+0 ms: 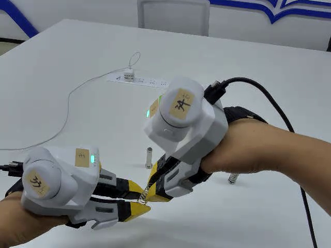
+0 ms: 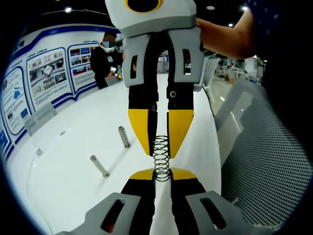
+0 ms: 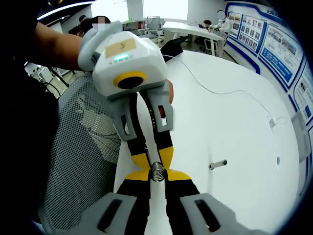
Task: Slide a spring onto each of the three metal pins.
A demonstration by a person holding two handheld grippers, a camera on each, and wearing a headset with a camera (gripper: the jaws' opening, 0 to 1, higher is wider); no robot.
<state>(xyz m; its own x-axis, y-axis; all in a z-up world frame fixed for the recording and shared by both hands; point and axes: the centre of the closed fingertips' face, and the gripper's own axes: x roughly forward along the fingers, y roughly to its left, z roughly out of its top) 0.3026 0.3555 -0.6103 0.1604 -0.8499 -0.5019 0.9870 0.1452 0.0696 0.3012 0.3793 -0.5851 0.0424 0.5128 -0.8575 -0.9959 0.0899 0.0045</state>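
One spring [image 2: 161, 159], pinched by L gripper [image 1: 137, 200] & R gripper [image 1: 150, 192]

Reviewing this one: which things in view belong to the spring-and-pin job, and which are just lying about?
Part of the job:
- held spring, gripped by the left gripper and the right gripper
- metal pin
- loose spring on the table

Just lying about:
- power strip
- white cable
- chair
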